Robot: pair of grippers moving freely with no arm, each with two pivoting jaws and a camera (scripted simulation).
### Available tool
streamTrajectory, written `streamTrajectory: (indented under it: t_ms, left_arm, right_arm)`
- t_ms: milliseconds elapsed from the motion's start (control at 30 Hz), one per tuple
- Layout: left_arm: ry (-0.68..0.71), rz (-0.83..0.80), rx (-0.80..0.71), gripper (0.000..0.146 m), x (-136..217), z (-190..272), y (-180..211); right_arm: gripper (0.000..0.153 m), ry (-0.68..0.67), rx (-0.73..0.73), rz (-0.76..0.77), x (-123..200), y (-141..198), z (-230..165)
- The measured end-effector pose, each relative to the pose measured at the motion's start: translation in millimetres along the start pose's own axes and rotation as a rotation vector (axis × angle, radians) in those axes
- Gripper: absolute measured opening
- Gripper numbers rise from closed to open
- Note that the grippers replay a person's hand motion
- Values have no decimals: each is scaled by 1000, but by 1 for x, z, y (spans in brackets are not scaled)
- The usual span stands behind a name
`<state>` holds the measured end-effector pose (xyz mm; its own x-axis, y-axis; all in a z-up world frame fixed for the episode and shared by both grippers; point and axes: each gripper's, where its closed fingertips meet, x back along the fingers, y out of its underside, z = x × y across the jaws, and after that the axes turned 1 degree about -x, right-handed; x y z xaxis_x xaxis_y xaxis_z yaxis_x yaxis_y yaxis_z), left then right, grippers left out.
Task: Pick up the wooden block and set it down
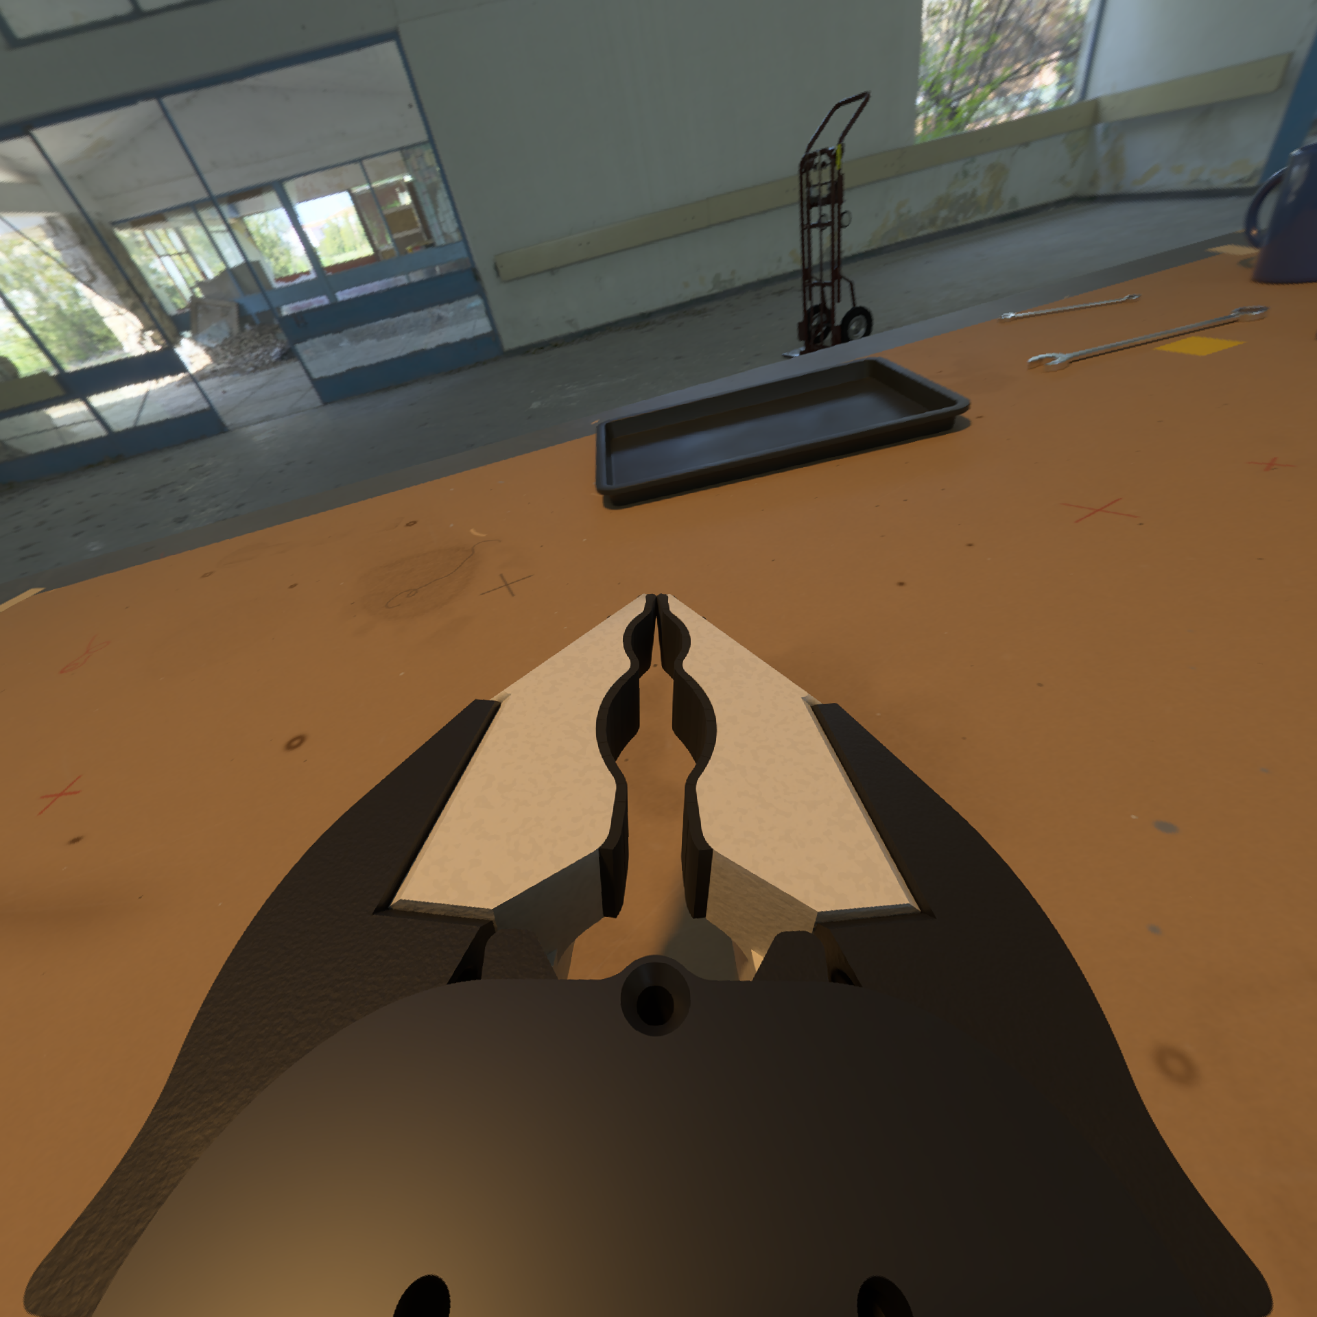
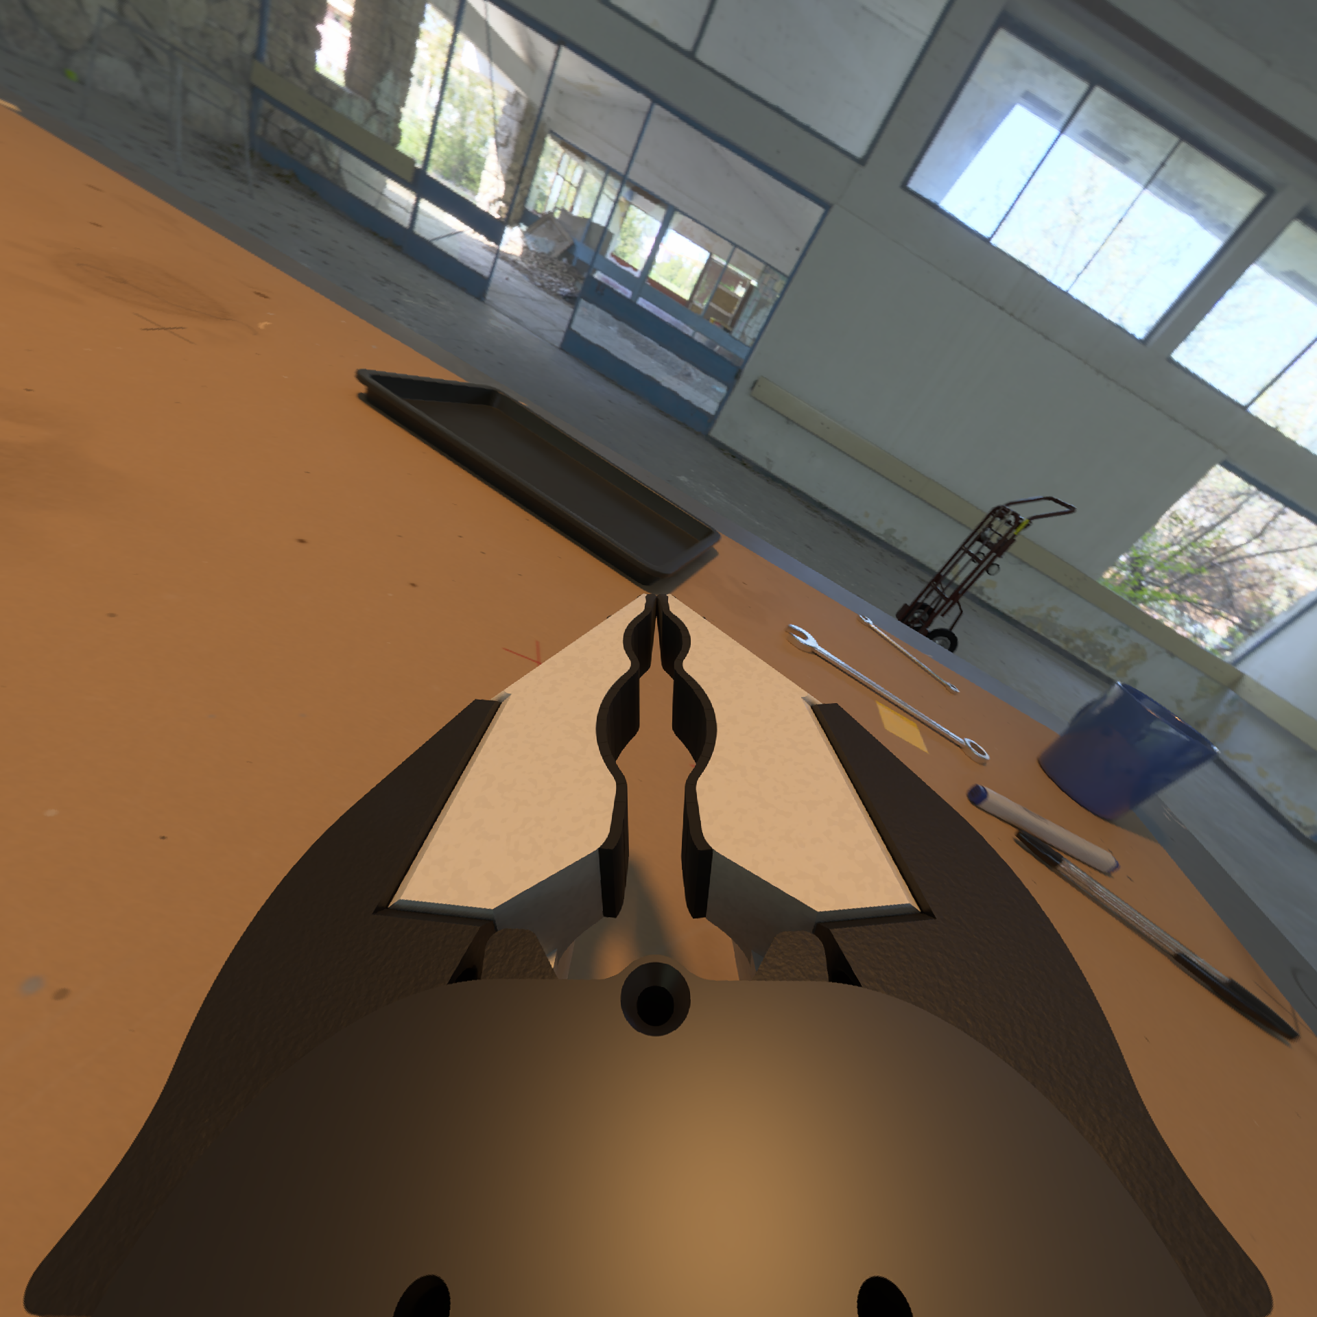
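Observation:
No wooden block shows in either view. My left gripper (image 1: 656, 597) is shut and empty, its tips together above the brown tabletop (image 1: 285, 713). My right gripper (image 2: 656, 597) is also shut and empty, its tips just short of the near corner of a black tray (image 2: 541, 463). The same empty black tray (image 1: 777, 427) lies ahead and to the right of the left gripper, near the table's far edge.
Two silver wrenches (image 1: 1147, 335) (image 2: 884, 691) and a yellow patch (image 2: 901, 723) lie right of the tray. A blue mug (image 2: 1126, 748) (image 1: 1283, 214), a marker (image 2: 1040, 827) and a pen (image 2: 1154, 941) lie at the right. A hand truck (image 1: 827, 235) stands on the floor beyond.

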<state>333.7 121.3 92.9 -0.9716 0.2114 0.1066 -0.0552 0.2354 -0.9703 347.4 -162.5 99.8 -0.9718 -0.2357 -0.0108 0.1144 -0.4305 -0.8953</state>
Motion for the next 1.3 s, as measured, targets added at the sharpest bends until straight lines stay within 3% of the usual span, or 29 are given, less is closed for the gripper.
streamTrajectory:
  t_ms: [167,267,400,467,533,667,900,967,1300]
  left_arm:
    - [144,90,6,0,10,24,-18]
    - [212,166,11,0,43,33,-51]
    - [100,313,-62,1,106,-11,-105]
    - [90,287,-100,21,123,-51,-116]
    - [130,95,-150,43,126,-91,-101]
    - [248,-456,-310,79,138,-150,-35]
    - [535,-1261,-612,79,172,-208,90]
    - [580,-1352,-633,79,176,-213,110]
    - [702,-1345,-483,53,157,-204,136]
  right_arm:
    - [0,-5,-84,50,8,-1,13]
    - [0,-65,-84,107,10,-10,-2]
    - [0,-90,-18,123,9,-14,-13]
    - [0,-100,-34,136,9,-16,-13]
    - [0,-102,-52,142,10,-16,-12]
    - [0,-109,-52,145,9,-17,-14]
    - [1,-117,-51,150,10,-18,-15]
    - [1,-120,-46,149,10,-17,-15]
    - [1,-132,-29,144,9,-17,-18]
